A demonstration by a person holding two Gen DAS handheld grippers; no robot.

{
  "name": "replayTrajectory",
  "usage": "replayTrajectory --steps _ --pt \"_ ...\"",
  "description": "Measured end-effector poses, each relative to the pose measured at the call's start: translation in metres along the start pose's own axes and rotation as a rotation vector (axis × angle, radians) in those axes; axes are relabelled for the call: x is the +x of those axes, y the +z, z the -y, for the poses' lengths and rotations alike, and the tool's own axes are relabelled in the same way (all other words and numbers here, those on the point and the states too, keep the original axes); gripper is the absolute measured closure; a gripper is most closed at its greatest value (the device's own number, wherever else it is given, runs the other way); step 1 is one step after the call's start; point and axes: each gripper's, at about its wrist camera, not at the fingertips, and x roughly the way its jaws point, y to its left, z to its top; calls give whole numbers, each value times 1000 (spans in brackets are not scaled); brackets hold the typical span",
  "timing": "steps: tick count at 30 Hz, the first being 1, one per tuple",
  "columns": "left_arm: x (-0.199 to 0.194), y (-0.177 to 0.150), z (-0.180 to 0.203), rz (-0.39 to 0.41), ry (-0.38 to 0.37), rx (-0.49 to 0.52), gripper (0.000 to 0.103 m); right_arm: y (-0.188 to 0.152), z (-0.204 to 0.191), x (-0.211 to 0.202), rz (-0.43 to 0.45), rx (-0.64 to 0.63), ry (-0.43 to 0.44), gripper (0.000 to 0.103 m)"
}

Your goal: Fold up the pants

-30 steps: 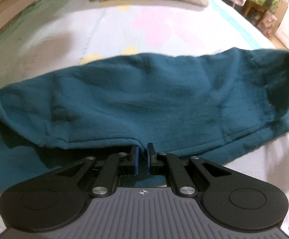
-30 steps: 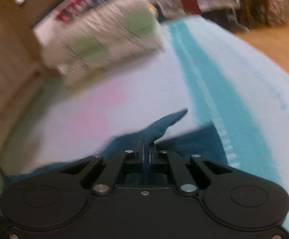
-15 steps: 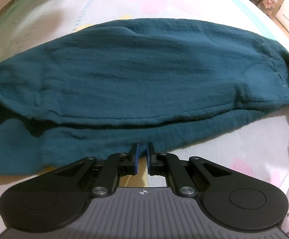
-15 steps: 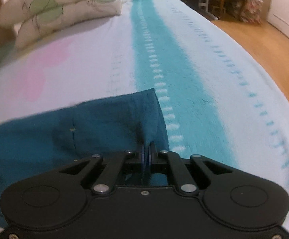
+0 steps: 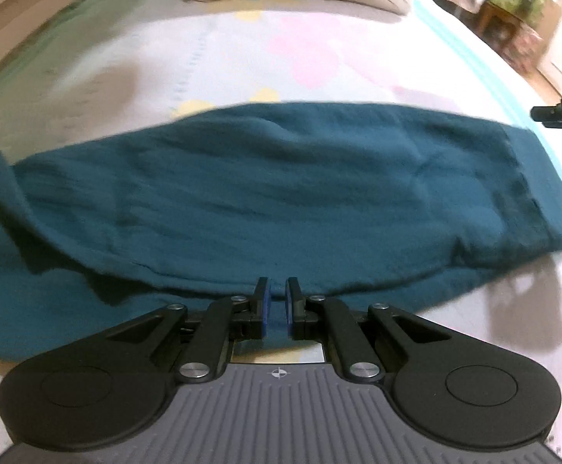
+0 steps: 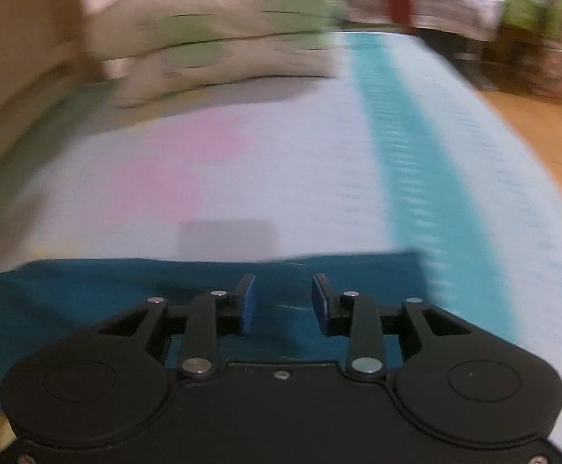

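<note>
The teal pants (image 5: 281,193) lie stretched across the bed, folded lengthwise, with a rumpled end at the left. My left gripper (image 5: 277,294) sits at their near edge, shut on a bit of that hem, which shows between the blue pads. In the right wrist view my right gripper (image 6: 282,294) hovers just over the pants (image 6: 126,297) near their right end. Its jaws are opening, and the cloth lies flat under the gap with neither pad pressing on it. The right gripper's tip (image 5: 559,114) pokes in at the far right of the left wrist view.
The bed sheet (image 5: 164,58) is pale with pastel flowers and a turquoise stripe (image 6: 416,154) along its right side. Pillows (image 6: 211,46) are stacked at the head. A wooden floor (image 6: 551,135) and furniture lie beyond the bed's right edge.
My right gripper has let go of the pants' corner and its jaws have spread apart. That corner now lies flat on the sheet. The left gripper keeps its hold.
</note>
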Motion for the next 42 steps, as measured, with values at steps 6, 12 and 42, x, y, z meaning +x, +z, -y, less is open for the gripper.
replayTrajectory --steps 6,12,42 --pt "-5 13 -46 29 149 -72 95 27 -96 45 -100 -126 281 59" --pt "-8 26 -116 44 271 -225 95 46 -203 78 -194 -311 462 59" --pt "56 35 -341 -27 351 -420 94 -21 -482 154 -163 -601 726 59"
